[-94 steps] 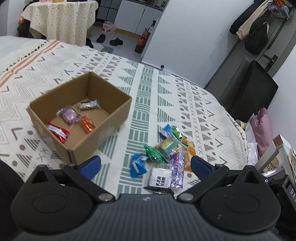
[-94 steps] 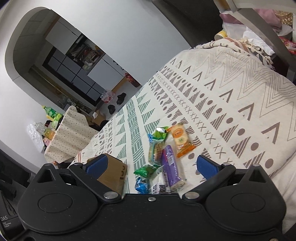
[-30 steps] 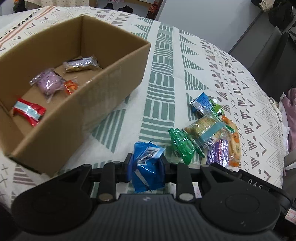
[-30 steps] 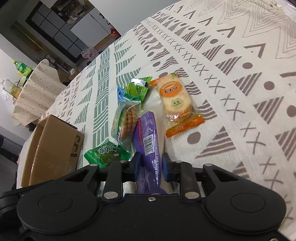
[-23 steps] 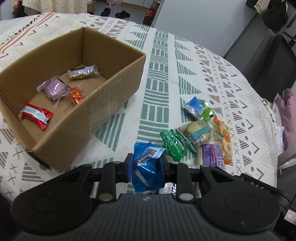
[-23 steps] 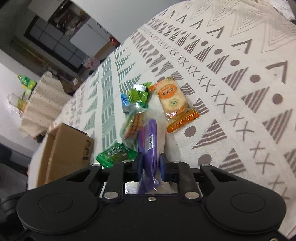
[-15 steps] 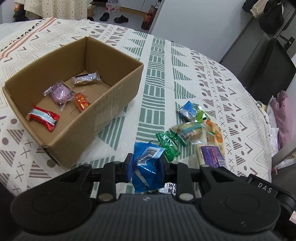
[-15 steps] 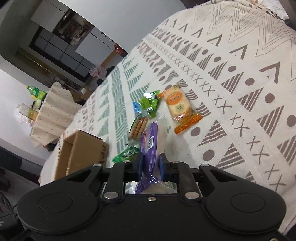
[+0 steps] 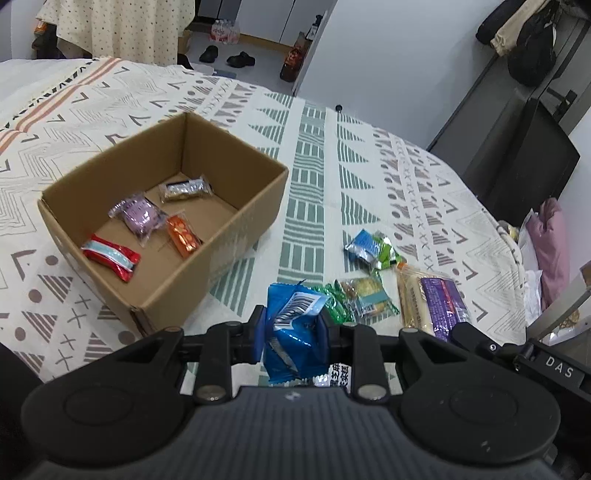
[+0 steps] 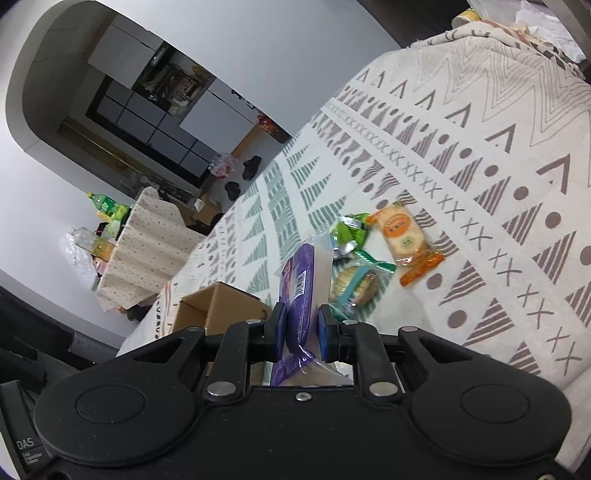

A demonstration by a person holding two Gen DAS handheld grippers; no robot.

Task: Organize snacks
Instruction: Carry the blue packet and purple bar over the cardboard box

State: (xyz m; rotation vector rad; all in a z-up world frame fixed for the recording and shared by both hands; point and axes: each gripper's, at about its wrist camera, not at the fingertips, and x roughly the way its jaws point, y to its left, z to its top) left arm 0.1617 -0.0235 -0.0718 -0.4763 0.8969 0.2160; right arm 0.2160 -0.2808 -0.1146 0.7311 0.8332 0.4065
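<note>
A pale cloth (image 9: 369, 173) with green and grey geometric bands is spread over the desk. A second table under a dotted cream cover (image 9: 122, 26) is seen behind, with dark shoes (image 9: 225, 57) on the floor beside a white wall (image 9: 388, 55). Coats (image 9: 524, 33) are hung at the right, and dark shelving (image 10: 147, 122) is framed by an arch

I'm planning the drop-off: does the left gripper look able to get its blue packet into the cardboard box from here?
Probably yes. The left gripper is shut on the blue packet, the cardboard box is open-topped just ahead to its left, and nothing stands between them. The right gripper sits off to the other side.
</note>
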